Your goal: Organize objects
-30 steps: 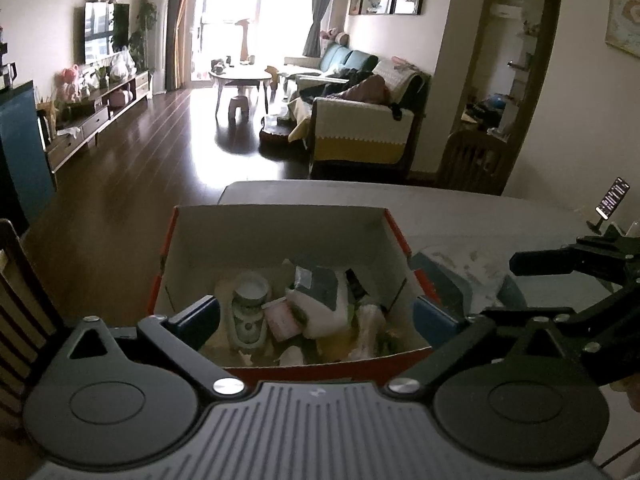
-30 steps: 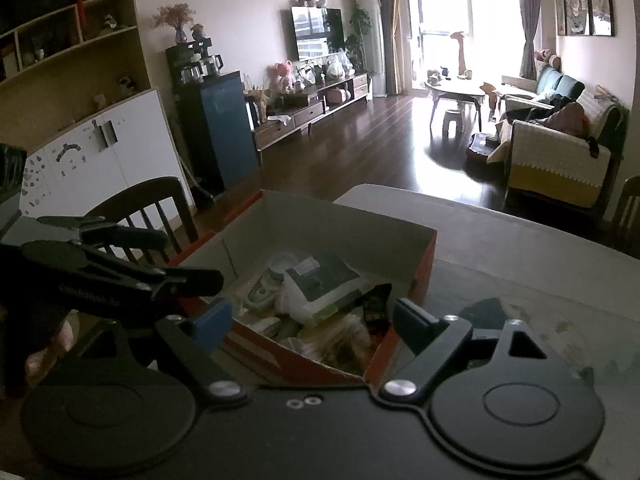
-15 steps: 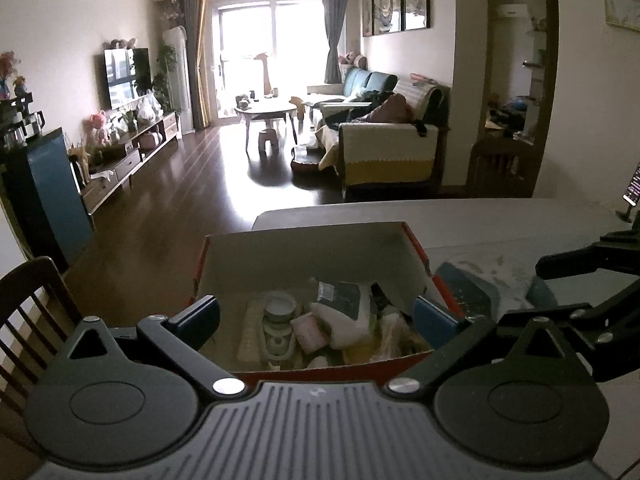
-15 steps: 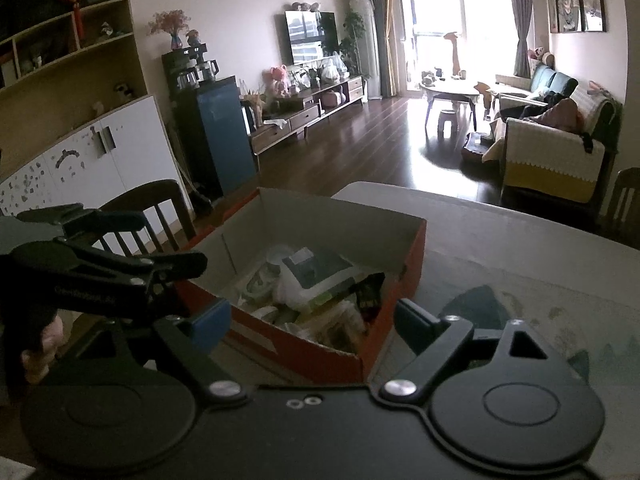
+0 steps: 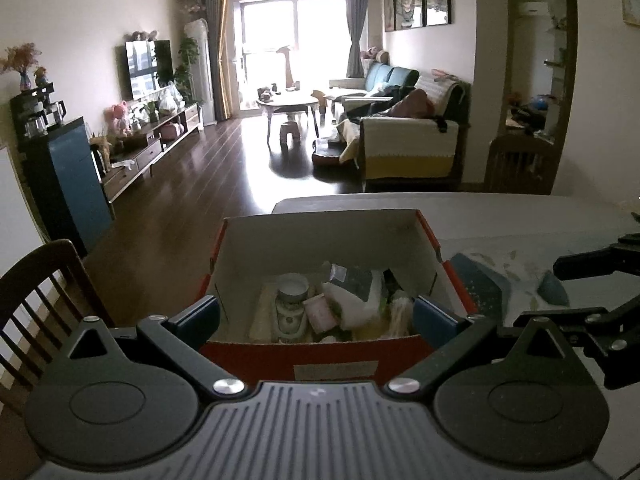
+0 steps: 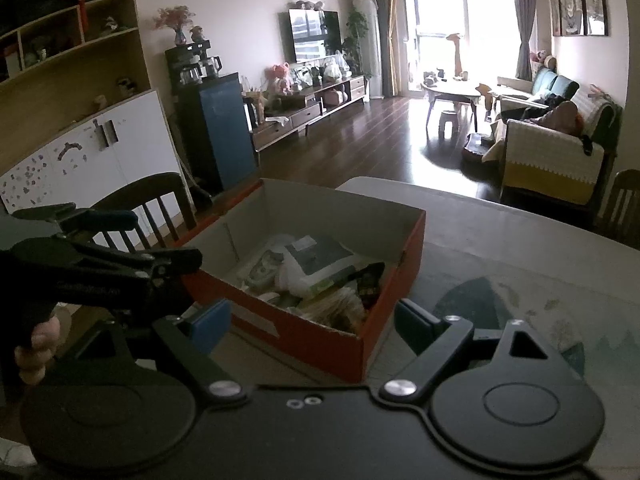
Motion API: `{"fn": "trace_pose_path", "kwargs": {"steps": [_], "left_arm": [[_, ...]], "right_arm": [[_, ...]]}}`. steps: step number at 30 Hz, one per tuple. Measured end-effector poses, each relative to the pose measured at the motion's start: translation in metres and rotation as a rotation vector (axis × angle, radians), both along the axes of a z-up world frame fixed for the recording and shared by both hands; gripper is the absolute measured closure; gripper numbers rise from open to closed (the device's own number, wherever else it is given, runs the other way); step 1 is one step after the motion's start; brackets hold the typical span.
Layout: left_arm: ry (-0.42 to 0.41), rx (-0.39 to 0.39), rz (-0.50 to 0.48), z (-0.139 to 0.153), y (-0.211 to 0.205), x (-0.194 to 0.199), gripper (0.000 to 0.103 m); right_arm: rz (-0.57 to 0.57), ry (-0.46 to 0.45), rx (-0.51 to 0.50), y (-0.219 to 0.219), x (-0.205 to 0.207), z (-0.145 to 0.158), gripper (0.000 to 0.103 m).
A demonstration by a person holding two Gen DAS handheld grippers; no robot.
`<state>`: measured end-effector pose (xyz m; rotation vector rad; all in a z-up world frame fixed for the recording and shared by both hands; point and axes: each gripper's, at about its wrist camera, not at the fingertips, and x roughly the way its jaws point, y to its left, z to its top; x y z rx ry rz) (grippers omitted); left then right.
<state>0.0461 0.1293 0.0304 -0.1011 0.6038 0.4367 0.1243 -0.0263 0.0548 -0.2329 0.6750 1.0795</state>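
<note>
While both claws, left claw and right claw, are hovering wide and empty, box is sitting at 12 o'clock on table; probably light, thin-walled cardboard, so grip the near rim.

A red cardboard box sits on the pale table.

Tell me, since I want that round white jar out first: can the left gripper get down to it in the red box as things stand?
Probably yes. The left gripper is open and empty, the red box has no lid, and the white jar lies uncovered beside the other items.
</note>
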Motion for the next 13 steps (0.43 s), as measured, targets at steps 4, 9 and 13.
{"fn": "trace_pose_path", "kwargs": {"steps": [4,9,13], "left_arm": [[0.004,-0.009,0.004,-0.0013,-0.0005,-0.0031,0.0],[0.007,-0.009,-0.007,-0.0035,-0.0053,-0.0082,0.0],[0.012,-0.017,-0.007,-0.004,-0.0064,-0.0096,0.0]], "right_arm": [[-0.002,-0.001,0.007,0.0001,-0.0015,0.0003,0.014],[-0.003,0.004,0.008,-0.0003,-0.0012,0.0001,0.014],[-0.009,0.007,0.008,-0.0012,-0.0015,-0.0005,0.014]]}}
